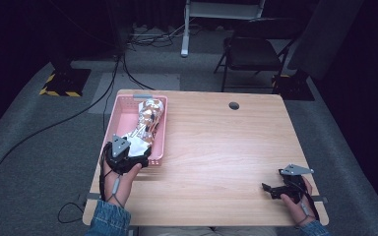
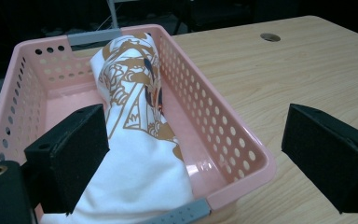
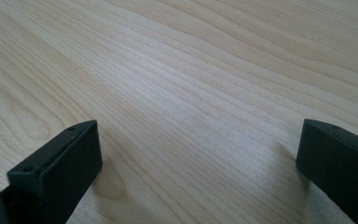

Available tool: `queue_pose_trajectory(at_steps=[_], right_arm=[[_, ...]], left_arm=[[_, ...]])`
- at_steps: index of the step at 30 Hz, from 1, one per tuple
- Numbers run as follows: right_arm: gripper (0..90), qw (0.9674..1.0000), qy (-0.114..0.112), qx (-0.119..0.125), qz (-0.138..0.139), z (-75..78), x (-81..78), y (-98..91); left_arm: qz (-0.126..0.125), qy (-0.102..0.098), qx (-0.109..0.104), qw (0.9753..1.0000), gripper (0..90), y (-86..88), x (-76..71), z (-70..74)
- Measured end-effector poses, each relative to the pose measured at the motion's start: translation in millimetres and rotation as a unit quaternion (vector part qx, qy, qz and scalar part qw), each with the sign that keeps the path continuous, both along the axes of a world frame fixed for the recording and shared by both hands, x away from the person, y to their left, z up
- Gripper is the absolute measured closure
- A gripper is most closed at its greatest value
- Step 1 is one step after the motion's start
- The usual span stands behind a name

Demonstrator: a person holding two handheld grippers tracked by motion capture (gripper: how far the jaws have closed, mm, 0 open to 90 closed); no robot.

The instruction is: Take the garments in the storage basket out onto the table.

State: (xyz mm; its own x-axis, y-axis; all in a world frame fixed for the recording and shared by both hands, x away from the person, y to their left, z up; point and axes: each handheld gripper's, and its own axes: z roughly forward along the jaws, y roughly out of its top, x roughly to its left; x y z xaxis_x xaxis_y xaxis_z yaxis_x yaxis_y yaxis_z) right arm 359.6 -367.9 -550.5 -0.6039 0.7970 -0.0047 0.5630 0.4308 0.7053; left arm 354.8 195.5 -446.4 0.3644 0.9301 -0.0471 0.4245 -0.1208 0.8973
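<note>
You are holding the left gripper (image 1: 128,155) over the near end of the pink basket (image 1: 118,111), its jaws spread wide and gripping nothing: one jaw is sitting inside the basket against the white printed cloth (image 2: 137,140), the other is hanging outside the basket's right wall. The cloth is lying lengthwise in the basket, reaching from its near end towards its far end. Well to the right of the basket, you are resting the right gripper (image 1: 270,189) low over the bare wooden table (image 1: 216,147), jaws likewise apart and empty.
</note>
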Motion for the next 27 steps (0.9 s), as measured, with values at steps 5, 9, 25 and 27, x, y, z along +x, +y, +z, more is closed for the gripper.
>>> queue_pose_trajectory(at_steps=[5, 9, 25, 27], right_arm=[[0.0, 1.0, 0.0, 0.0, 0.0, 0.0, 0.0, 0.0], [0.0, 1.0, 0.0, 0.0, 0.0, 0.0, 0.0, 0.0], [0.0, 1.0, 0.0, 0.0, 0.0, 0.0, 0.0, 0.1], [0.0, 1.0, 0.0, 0.0, 0.0, 0.0, -0.1, 0.1]], left_arm=[[0.001, -0.003, -0.002, 1.0, 6.7, 0.6, 7.6, 5.1], [0.0, -0.003, -0.003, 1.0, 6.7, -0.2, 15.0, 8.3], [0.005, -0.004, 0.004, 1.0, 6.4, -5.8, 42.9, 21.3], [0.004, -0.005, 0.006, 1.0, 6.4, -5.8, 46.2, 23.1]])
